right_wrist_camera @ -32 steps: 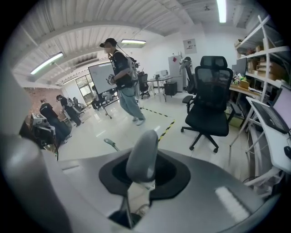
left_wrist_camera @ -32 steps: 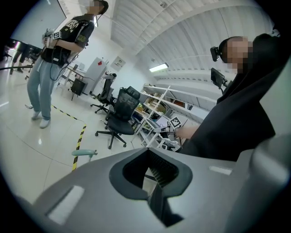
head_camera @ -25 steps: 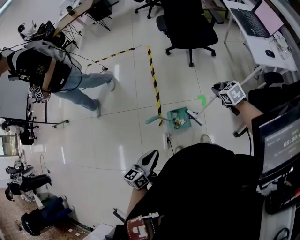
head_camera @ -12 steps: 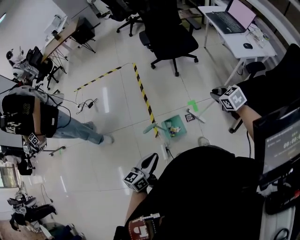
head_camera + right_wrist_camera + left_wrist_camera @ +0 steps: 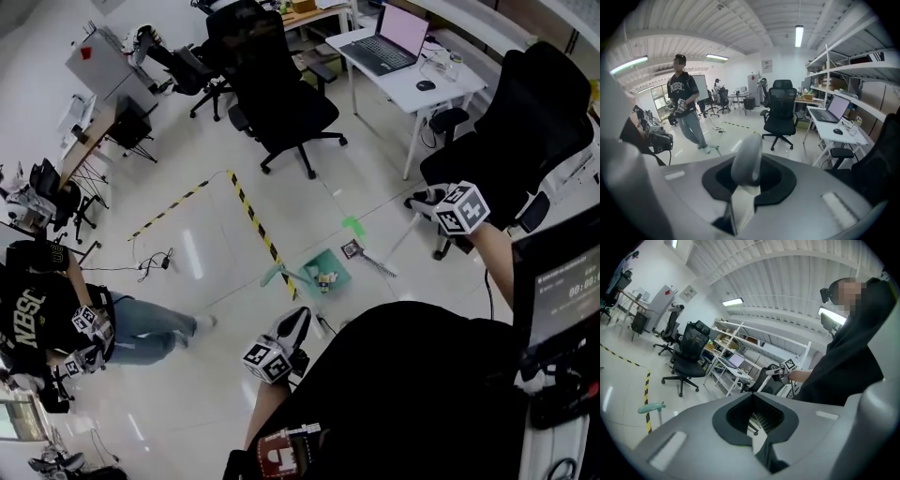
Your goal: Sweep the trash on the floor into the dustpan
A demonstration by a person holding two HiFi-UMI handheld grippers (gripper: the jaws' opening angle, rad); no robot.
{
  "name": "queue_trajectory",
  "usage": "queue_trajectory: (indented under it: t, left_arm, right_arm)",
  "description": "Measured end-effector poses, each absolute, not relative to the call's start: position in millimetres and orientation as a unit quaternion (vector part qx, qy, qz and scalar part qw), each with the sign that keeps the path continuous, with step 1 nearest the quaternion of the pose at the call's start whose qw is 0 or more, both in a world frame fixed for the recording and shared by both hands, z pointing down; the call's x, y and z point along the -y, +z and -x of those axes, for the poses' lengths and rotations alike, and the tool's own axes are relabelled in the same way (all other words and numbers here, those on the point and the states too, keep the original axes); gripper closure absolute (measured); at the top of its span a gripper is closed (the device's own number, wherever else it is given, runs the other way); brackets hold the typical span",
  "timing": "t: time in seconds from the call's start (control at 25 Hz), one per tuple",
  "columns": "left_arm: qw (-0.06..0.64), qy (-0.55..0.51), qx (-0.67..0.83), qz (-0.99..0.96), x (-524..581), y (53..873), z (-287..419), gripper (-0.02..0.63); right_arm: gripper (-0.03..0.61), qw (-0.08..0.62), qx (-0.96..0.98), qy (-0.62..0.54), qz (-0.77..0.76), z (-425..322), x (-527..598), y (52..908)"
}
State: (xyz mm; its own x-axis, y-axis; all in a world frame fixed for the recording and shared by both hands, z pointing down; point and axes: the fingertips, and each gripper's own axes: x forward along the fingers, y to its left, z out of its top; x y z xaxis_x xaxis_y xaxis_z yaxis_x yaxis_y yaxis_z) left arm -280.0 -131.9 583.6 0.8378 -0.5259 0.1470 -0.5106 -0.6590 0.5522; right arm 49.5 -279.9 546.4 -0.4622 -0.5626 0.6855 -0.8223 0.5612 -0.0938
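Green dustpan (image 5: 339, 269) on the floor (image 5: 216, 258) still holds the trash (image 5: 325, 278), broom (image 5: 371, 262) head just right of it. Right tool (image 5: 422, 199) stays clamped on the broom handle; left tool (image 5: 299, 321) stays closed, empty.

The right tongs (image 5: 743, 190) grip a grey broom handle (image 5: 746, 157) upright between them.
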Motion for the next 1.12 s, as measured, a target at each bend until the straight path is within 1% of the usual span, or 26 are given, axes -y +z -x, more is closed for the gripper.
queue_trajectory:
  t: [0.2, 0.4, 0.56, 0.68, 0.84, 1.12]
  left_arm:
    - [0.282, 0.010, 0.280, -0.918, 70.0, 573.7, 211.5, 0.612]
    - [0.269, -0.009, 0.317, -0.909, -6.9, 581.0, 125.8, 0.612]
    - [0.281, -0.012, 0.324, -0.903, -81.4, 583.9, 46.6, 0.612]
    - [0.287, -0.004, 0.322, -0.902, -128.0, 578.3, 8.2, 0.612]
    - [0.284, 0.004, 0.337, -0.898, -167.3, 569.2, -7.2, 0.612]
    - [0.272, -0.011, 0.377, -0.885, -194.6, 567.0, 11.3, 0.612]
  right_arm:
    - [0.523, 0.282, 0.845, 0.209, -0.402, -104.0, 202.7, 537.0]
    - [0.522, 0.269, 0.864, 0.208, -0.371, -175.4, 106.1, 549.2]
    - [0.522, 0.281, 0.871, 0.210, -0.343, -226.8, 37.7, 568.7]
    - [0.522, 0.293, 0.873, 0.213, -0.327, -256.0, 0.0, 574.4]
    - [0.522, 0.293, 0.879, 0.209, -0.314, -275.1, -30.5, 570.5]
    - [0.522, 0.304, 0.885, 0.201, -0.291, -277.9, -70.7, 579.8]
